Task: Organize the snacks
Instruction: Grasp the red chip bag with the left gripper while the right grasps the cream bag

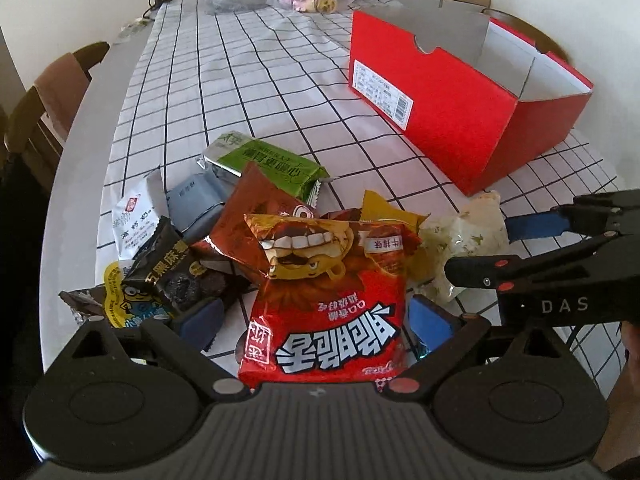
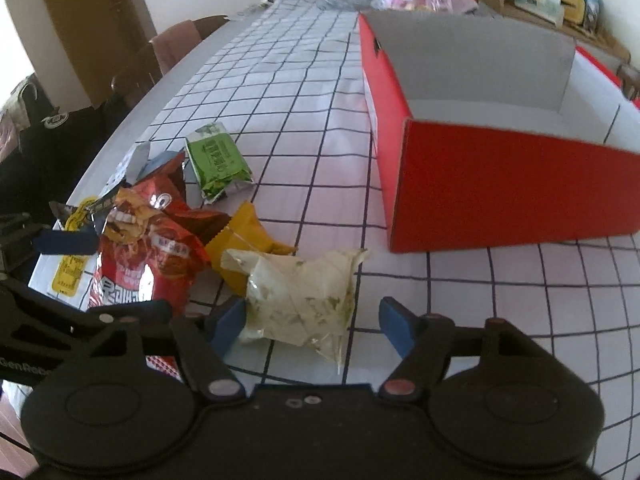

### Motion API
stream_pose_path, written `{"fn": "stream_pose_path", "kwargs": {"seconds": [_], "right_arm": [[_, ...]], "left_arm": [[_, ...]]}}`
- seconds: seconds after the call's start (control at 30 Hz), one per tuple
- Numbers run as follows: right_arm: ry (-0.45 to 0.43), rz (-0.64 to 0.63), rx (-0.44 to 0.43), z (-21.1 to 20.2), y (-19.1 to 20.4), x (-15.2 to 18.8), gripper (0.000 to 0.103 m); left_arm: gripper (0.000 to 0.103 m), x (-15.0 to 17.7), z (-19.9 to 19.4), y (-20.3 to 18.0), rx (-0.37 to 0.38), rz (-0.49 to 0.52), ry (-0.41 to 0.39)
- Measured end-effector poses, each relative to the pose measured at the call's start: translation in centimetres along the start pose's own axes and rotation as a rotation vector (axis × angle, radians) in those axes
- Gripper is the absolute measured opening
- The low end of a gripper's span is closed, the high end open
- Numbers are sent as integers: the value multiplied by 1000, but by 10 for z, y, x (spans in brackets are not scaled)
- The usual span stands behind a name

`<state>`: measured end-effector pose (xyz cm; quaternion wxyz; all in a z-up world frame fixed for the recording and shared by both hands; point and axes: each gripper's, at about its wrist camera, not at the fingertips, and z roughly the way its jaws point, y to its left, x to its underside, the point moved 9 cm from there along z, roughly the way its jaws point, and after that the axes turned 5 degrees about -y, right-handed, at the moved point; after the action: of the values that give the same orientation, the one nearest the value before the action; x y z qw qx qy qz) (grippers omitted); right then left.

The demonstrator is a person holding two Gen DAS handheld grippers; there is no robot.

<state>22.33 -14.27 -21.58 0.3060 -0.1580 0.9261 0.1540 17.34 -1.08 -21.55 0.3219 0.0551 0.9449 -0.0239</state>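
tongs, right [image 2: 312,322]: jaws partly open astride a pale clear-wrapped snack packet [image 2: 298,300], left pad touching it, right pad apart. tongs, left [image 1: 316,320]: jaws wide either side of a red snack bag [image 1: 326,320], no grip seen. heap of snack packets [image 1: 208,232] behind, on checked tabletop [image 1: 240,92]. red cardboard box [image 2: 500,184] open, beyond to the right.

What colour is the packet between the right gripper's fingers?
Pale cream with green flecks: the packet, seen best in the right wrist view.
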Motion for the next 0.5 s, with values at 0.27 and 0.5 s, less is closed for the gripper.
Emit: {"fn": "stream_pose_path", "kwargs": {"seconds": [0.27, 0.5], "right_arm": [[-10, 2, -27, 0, 7, -3, 52], [-35, 14, -28, -6, 10, -2, 45]], "left_arm": [[80, 0, 10, -1, 19, -11, 43], [73, 1, 9, -1, 32, -43, 49]]}}
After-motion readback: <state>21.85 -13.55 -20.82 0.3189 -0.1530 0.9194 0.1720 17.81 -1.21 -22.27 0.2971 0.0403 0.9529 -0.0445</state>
